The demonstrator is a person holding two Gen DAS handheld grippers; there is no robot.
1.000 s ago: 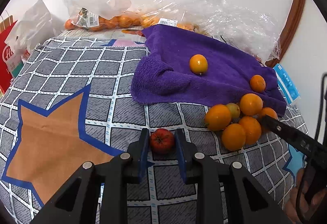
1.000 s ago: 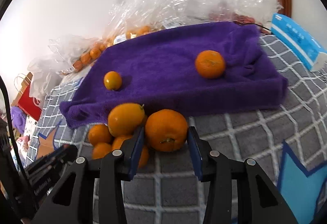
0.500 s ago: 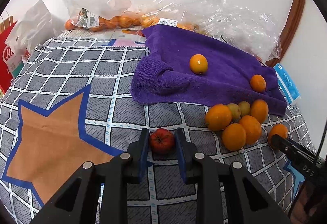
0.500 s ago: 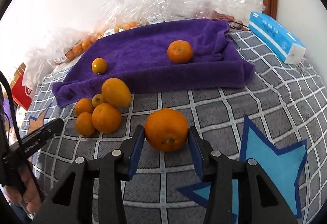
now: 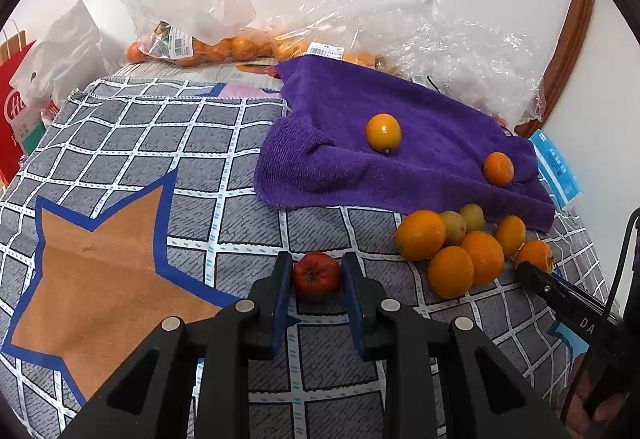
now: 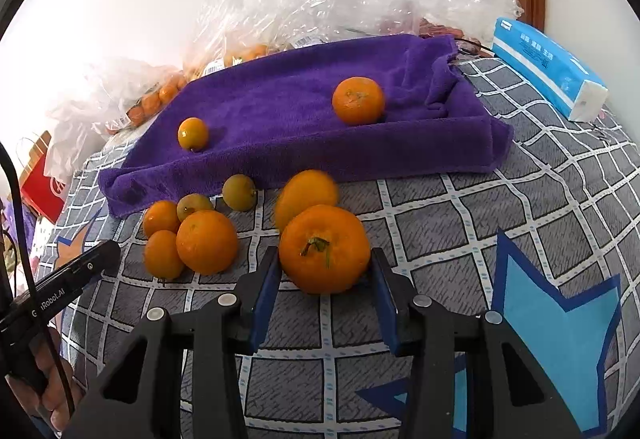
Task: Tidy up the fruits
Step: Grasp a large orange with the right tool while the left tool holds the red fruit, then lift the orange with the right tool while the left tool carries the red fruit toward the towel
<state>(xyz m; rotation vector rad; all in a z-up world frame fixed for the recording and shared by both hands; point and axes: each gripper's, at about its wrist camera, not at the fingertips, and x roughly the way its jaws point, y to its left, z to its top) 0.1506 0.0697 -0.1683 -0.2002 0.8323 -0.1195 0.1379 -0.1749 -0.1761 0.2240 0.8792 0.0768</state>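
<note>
The left gripper (image 5: 317,275) clamped a small red fruit (image 5: 317,275) over the checked cloth (image 5: 224,143). Rightward, the right gripper (image 6: 324,269) gripped an orange (image 6: 324,247) beside the loose pile (image 6: 200,235), before the purple towel (image 6: 304,119).

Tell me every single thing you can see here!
Mandarin: one, orange, in the right claw.
Small red fruit: one, in the left claw.
Loose citrus: six, orange and two greenish-yellow, heaped on the mat before the towel.
Fruits on towel: two, orange.
Towel: one, purple, on the mat.
Mat: one, grey checked with stars.
Plastic bags: several, clear, some holding oranges, at the back.
Tissue pack: one, blue, far right.
Paper bag: one, red, far left.
Claws: two, black with blue pads.
</note>
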